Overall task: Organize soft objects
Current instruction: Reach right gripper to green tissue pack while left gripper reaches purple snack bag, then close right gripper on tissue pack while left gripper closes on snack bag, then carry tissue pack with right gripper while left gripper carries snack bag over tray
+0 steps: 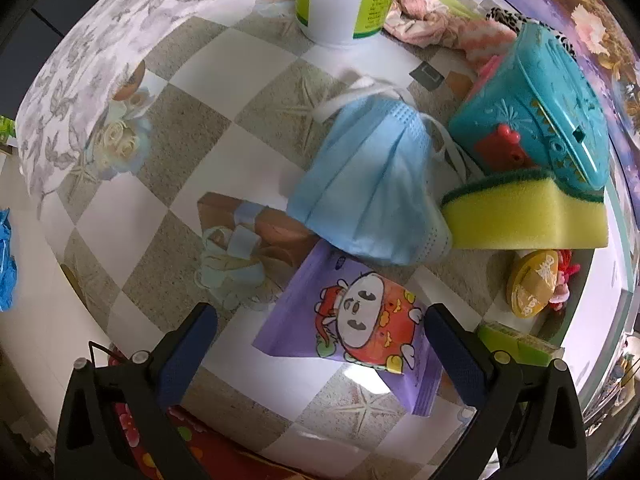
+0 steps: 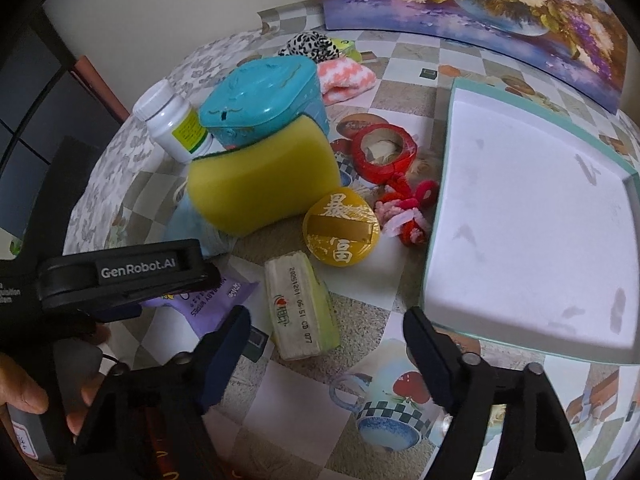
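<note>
Pointing straight down, my left gripper (image 1: 320, 310) is open over a purple wipes pack (image 1: 344, 320) with a cartoon print, which lies flat between its fingers, untouched. A blue face mask (image 1: 372, 188) lies just beyond, beside a yellow sponge (image 1: 524, 216). My right gripper (image 2: 326, 316) is open above the table, a green-and-white tissue pack (image 2: 300, 308) lying between and ahead of its fingers, clear of both pads. The sponge (image 2: 260, 184) leans on a teal box (image 2: 260, 96). A pink cloth (image 2: 348, 76) and a leopard scrunchie (image 2: 312, 46) sit at the back.
A white tray (image 2: 540, 240) with a teal rim fills the right side. A white bottle (image 2: 172, 124), a gold round badge (image 2: 342, 228), a red tape roll (image 2: 384, 168) and red-pink hair ties (image 2: 408, 208) crowd the middle. A hand (image 2: 24, 392) holds the left gripper's body (image 2: 120, 272).
</note>
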### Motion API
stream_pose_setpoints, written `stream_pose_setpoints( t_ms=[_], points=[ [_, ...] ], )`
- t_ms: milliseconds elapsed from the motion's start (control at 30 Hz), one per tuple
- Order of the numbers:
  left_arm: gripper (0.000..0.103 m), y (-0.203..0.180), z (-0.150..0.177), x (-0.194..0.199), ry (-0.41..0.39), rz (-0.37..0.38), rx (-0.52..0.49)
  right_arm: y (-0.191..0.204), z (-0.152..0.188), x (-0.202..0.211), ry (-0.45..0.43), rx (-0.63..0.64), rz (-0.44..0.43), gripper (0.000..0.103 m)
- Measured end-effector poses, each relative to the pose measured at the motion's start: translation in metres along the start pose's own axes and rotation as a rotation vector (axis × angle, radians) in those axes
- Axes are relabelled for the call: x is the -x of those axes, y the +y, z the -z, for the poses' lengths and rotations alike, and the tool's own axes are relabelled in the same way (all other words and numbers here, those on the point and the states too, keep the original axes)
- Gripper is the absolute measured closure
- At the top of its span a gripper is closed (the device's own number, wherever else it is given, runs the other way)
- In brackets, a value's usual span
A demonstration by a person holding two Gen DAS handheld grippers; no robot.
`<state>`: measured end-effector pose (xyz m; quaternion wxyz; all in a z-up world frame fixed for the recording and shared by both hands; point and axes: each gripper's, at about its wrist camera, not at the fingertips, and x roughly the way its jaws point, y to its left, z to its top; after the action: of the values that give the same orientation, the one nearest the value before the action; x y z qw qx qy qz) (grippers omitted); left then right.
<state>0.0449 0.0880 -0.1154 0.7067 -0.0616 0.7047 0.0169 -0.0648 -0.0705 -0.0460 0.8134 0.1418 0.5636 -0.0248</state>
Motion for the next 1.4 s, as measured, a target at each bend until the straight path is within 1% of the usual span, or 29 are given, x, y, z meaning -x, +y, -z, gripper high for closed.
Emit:
stream_pose_setpoints(
  t_ms=[33, 67, 133, 200, 233, 267, 300, 333, 400, 467, 567, 600, 700, 833, 867, 933, 1167, 1400],
  points=[
    [0.002, -0.001, 0.000, -0.002, 0.001, 0.003, -0.003, 0.000, 0.000, -0.001, 0.002, 0.002, -0.005, 0.039],
    [0.004, -0.001, 0.000, -0.003, 0.001, 0.009, -0.007, 0.000, 0.000, -0.001, 0.005, 0.002, -0.011, 0.042],
    [0.010, -0.003, 0.000, -0.004, 0.007, 0.031, -0.009, 0.000, 0.000, -0.002, 0.007, 0.003, -0.020, 0.052],
    [0.018, -0.007, 0.002, -0.011, 0.030, 0.070, -0.005, 0.000, 0.000, -0.001, 0.005, 0.006, -0.023, 0.058],
    [0.020, -0.008, 0.004, -0.012, 0.040, 0.084, -0.003, 0.000, 0.000, -0.001, 0.002, 0.007, -0.026, 0.061],
    [0.022, -0.009, 0.003, -0.014, 0.041, 0.087, -0.005, 0.001, 0.000, 0.000, 0.000, 0.008, -0.028, 0.063],
    [0.027, -0.011, 0.005, -0.014, 0.036, 0.088, -0.008, 0.001, 0.000, 0.000, -0.002, 0.009, -0.030, 0.067],
    [0.030, -0.014, 0.006, -0.016, 0.031, 0.095, -0.012, 0.001, 0.000, 0.000, -0.002, 0.010, -0.030, 0.070],
    [0.040, -0.018, 0.008, -0.016, 0.026, 0.109, -0.014, 0.001, 0.000, 0.000, 0.001, 0.013, -0.030, 0.074],
    [0.046, -0.019, 0.009, -0.018, 0.022, 0.120, -0.013, 0.000, 0.000, 0.000, 0.002, 0.011, -0.032, 0.075],
    [0.053, -0.020, 0.010, -0.019, 0.020, 0.124, -0.012, -0.001, 0.000, 0.000, 0.003, 0.008, -0.034, 0.075],
    [0.056, -0.015, 0.011, -0.009, 0.022, 0.128, -0.012, -0.001, 0.000, 0.000, 0.004, 0.008, -0.034, 0.075],
    [0.059, -0.015, 0.014, -0.007, 0.023, 0.131, -0.010, -0.001, 0.000, 0.001, 0.006, 0.009, -0.033, 0.077],
    [0.060, -0.012, 0.022, -0.003, 0.024, 0.138, -0.004, -0.002, 0.001, 0.003, 0.003, 0.009, -0.037, 0.078],
    [0.060, -0.006, 0.026, 0.007, 0.025, 0.141, -0.003, -0.003, 0.001, 0.004, 0.001, 0.009, -0.039, 0.078],
    [0.060, -0.003, 0.028, 0.009, 0.019, 0.144, -0.002, -0.005, 0.001, 0.006, -0.004, 0.006, -0.042, 0.078],
    [0.060, -0.001, 0.045, 0.021, 0.017, 0.174, 0.000, -0.009, 0.002, 0.014, -0.016, -0.013, -0.054, 0.079],
    [0.061, -0.004, 0.061, 0.048, -0.068, 0.199, -0.040, -0.017, -0.001, 0.034, -0.068, -0.060, -0.087, 0.079]
  ],
)
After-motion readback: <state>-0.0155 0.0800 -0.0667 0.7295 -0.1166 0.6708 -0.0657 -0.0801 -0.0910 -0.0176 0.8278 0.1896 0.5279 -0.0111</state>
